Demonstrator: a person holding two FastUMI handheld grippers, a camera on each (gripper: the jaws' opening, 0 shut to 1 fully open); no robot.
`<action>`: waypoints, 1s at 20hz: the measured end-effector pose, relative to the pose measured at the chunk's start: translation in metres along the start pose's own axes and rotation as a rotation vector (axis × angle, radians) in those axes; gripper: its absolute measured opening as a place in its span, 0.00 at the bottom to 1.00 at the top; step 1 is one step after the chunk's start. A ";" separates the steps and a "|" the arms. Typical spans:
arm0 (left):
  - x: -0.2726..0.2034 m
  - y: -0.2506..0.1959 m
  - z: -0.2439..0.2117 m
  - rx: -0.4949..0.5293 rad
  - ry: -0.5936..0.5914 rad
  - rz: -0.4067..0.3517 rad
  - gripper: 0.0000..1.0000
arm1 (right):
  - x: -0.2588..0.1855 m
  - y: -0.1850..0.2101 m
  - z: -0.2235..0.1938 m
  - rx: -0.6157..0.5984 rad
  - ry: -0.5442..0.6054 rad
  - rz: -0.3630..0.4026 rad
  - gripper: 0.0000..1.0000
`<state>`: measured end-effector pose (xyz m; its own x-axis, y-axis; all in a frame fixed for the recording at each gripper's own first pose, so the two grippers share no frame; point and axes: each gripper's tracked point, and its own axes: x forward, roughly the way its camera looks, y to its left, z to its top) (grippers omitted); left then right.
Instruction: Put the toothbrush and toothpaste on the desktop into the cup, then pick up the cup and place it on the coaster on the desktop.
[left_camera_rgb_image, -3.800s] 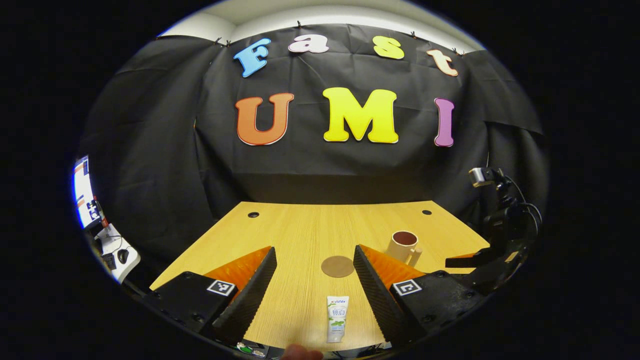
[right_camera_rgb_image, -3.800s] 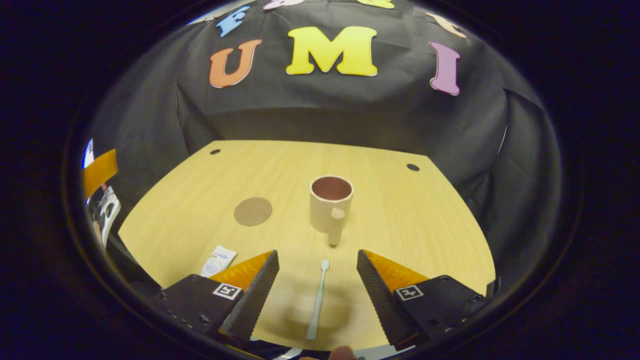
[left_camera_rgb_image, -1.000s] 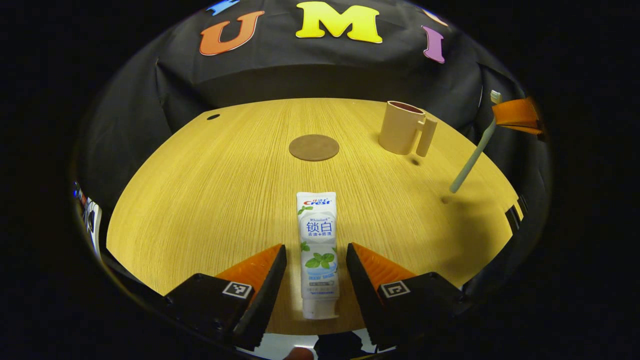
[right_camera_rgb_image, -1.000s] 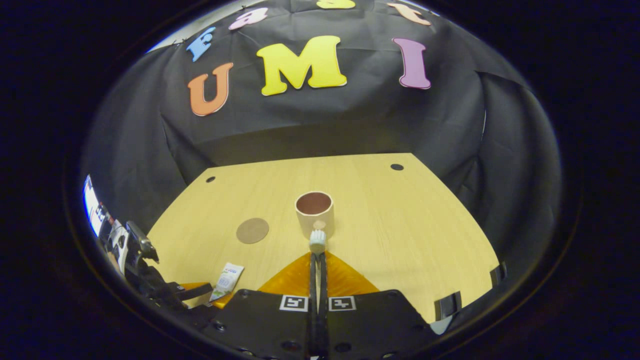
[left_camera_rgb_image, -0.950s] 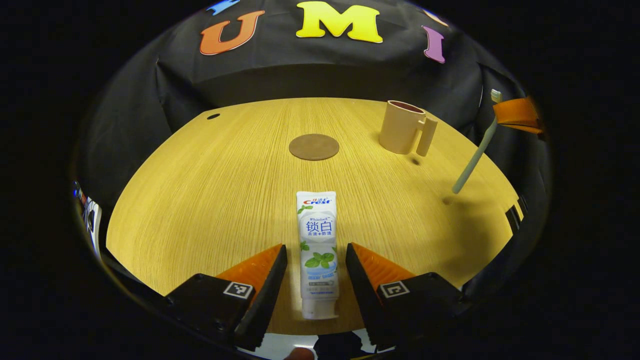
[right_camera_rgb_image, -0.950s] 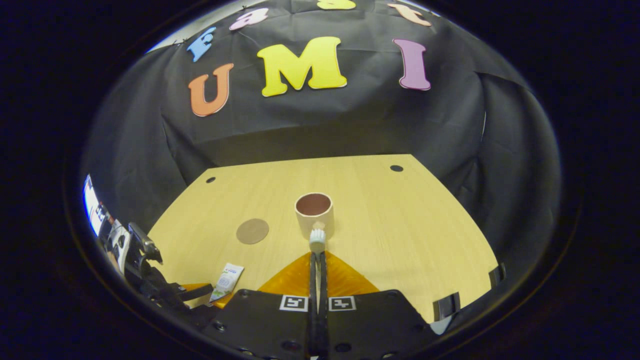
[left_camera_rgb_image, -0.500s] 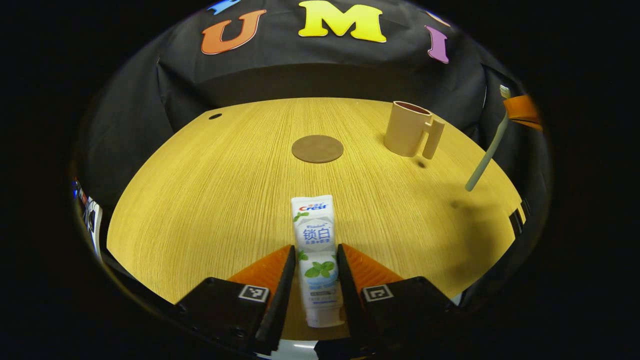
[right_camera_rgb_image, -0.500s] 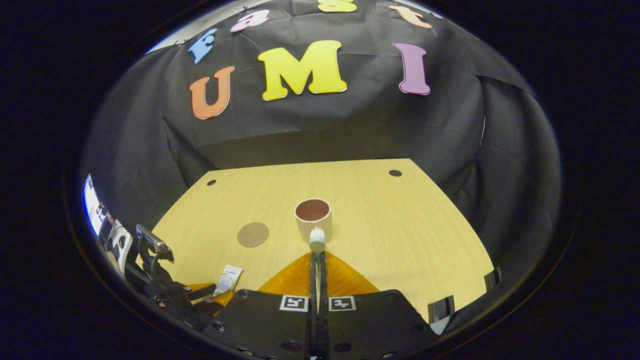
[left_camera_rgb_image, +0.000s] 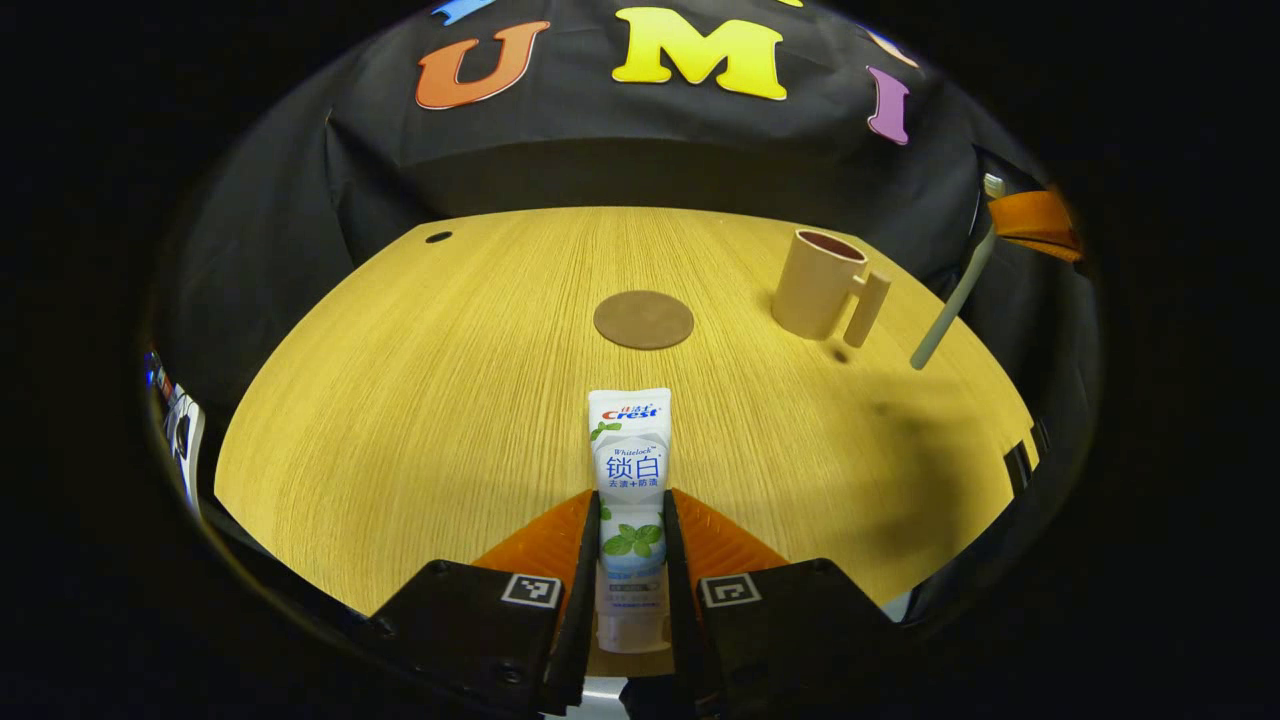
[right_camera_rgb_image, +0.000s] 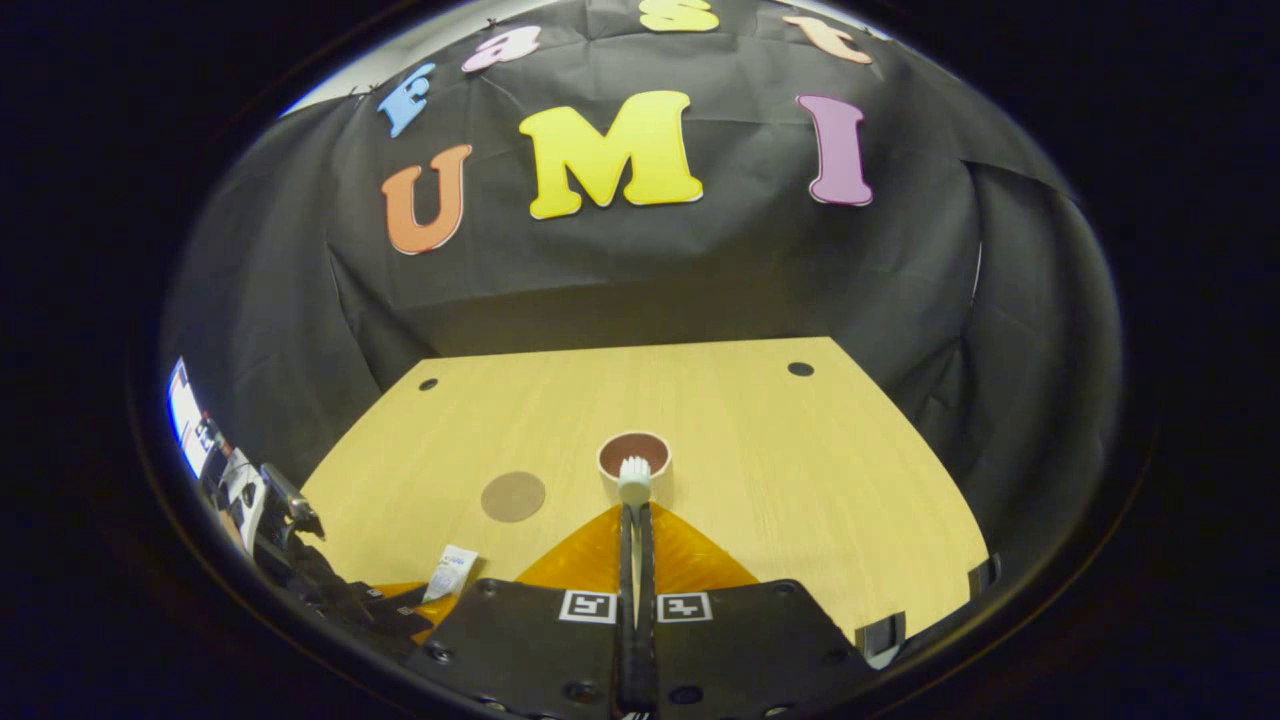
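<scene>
In the right gripper view, most of the toothbrush (right_camera_rgb_image: 634, 478) is hidden between the two fingers pressed together on its handle; just the bristle head pokes out past the tips of the right gripper (right_camera_rgb_image: 634, 520), in line with the mouth of the cup (right_camera_rgb_image: 634, 453). The left gripper view shows more of that same toothbrush (left_camera_rgb_image: 950, 300): it hangs tilted in the air off the desktop's right edge, held near its head by an orange finger that is cut off at the rim of the view.

There is one toothpaste tube (left_camera_rgb_image: 630, 480), one toothbrush, one cup (left_camera_rgb_image: 820, 283) and one round coaster (left_camera_rgb_image: 643, 319).

The left gripper (left_camera_rgb_image: 631, 525) has its fingers closed in against both sides of the toothpaste tube, near its cap end, at the near edge of the desktop (left_camera_rgb_image: 420, 400). The tube's flat end reaches forward beyond the fingertips toward the coaster at the desktop's middle. The cup stands upright near the far right edge, its handle facing the near side.
</scene>
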<state>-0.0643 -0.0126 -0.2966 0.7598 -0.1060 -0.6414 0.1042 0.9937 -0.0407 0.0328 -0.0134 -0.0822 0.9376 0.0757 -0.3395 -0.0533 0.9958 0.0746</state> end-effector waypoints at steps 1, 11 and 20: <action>-0.002 0.001 0.007 -0.009 -0.009 -0.001 0.37 | 0.002 0.001 0.006 -0.001 -0.008 0.003 0.00; -0.019 0.022 0.076 -0.059 -0.141 0.033 0.36 | 0.045 0.031 0.103 -0.016 -0.139 0.050 0.00; -0.021 0.045 0.120 -0.055 -0.192 0.077 0.36 | 0.125 0.020 0.064 -0.080 -0.033 0.000 0.00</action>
<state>0.0018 0.0300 -0.1933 0.8732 -0.0297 -0.4865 0.0103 0.9990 -0.0427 0.1707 0.0125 -0.0630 0.9484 0.0756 -0.3081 -0.0797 0.9968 -0.0008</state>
